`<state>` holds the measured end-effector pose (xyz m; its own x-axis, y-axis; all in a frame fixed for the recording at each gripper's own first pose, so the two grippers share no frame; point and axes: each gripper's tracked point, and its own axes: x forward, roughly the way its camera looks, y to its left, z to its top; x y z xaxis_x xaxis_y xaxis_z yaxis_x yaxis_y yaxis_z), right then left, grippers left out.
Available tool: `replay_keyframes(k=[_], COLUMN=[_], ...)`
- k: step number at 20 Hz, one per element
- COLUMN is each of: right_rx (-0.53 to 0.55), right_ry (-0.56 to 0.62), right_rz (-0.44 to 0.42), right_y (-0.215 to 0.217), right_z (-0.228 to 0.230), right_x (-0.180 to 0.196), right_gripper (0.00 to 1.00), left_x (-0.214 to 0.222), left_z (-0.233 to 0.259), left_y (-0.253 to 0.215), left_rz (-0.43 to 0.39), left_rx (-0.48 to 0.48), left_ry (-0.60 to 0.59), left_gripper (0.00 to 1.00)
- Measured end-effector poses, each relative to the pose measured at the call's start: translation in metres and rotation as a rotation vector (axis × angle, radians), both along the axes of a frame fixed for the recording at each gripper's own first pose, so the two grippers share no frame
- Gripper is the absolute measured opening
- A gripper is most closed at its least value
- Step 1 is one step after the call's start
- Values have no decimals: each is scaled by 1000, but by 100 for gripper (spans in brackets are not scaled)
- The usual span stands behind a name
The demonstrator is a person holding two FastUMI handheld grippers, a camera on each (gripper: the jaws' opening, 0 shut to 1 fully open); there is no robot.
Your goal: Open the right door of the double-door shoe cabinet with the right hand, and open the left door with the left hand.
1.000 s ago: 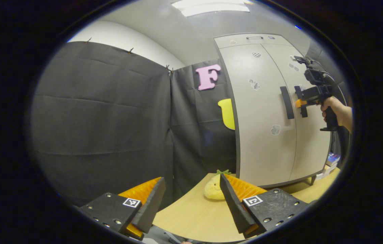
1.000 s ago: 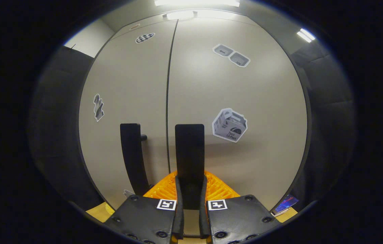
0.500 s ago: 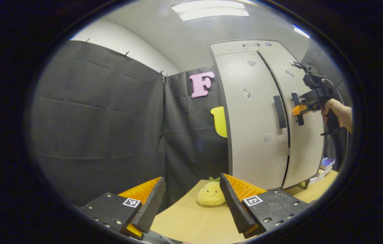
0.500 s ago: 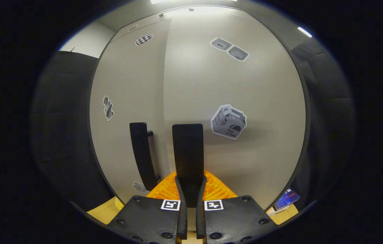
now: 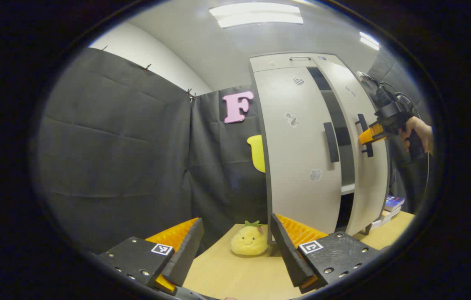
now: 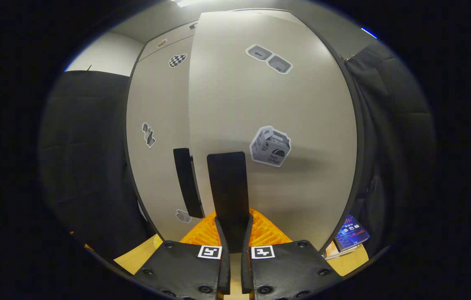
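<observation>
At the bottom of the right gripper view, the right tool [image 6: 232,233] is pinching the black vertical bar handle [image 6: 228,189] of the pale grey right cabinet door [image 6: 302,125], both fingers pressed against it. That door is standing partly swung out, filling the centre and right of this frame; in the left gripper view a dark gap with a shelf edge is showing between the two doors at centre right.

To do this step well, the pull should probably be following the door's arc around its hinge on the far right edge, letting the wrist turn with the handle so the grip is not slipping or twisting.

The left tool [image 5: 235,250] is waiting spread wide and empty at the bottom of its frame, over the light wooden table [image 5: 239,275], with a yellow plush toy [image 5: 249,241] beyond it. Farther off, the pale grey left cabinet door [image 5: 297,166] is sitting closed, its own black bar handle [image 5: 331,142] untouched.
</observation>
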<state>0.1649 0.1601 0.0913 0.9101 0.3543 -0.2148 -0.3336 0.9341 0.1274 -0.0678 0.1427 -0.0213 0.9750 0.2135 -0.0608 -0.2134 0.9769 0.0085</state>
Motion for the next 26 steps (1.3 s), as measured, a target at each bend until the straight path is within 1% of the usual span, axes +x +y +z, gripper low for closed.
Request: replay_keyframes(k=[5, 6, 7, 10, 15, 16, 19, 20, 26], right_rx=[7, 13, 16, 11, 15, 18, 16, 16, 19], right_ry=[1, 3, 4, 7, 8, 10, 7, 5, -15], right_rz=[44, 53, 61, 77, 99, 101, 105, 105, 104], right_y=[-14, -17, -19, -24, -36, -38, -46, -48, -59], right_z=[1, 0, 1, 1, 4, 4, 5, 5, 6], right_x=[-19, -23, -27, -31, -39, -40, -42, -43, -46], right_gripper=[11, 11, 11, 12, 12, 12, 11, 11, 11], left_x=[11, 7, 7, 17, 28, 29, 36, 38, 41], left_z=[4, 2, 1, -2, 3, 2, 3, 3, 1], left_y=[-21, -22, -24, -43, -59, -64, -82, -90, -126], left_rz=[-48, -57, -64, -82, -105, -113, -143, -155, -215], left_rx=[2, 4, 4, 0, 9, 6, 1, 2, 12], left_ry=[-5, -3, 2, 8, -4, -3, -3, -3, 4], left_gripper=[95, 94, 95, 95, 94, 95, 94, 95, 95])
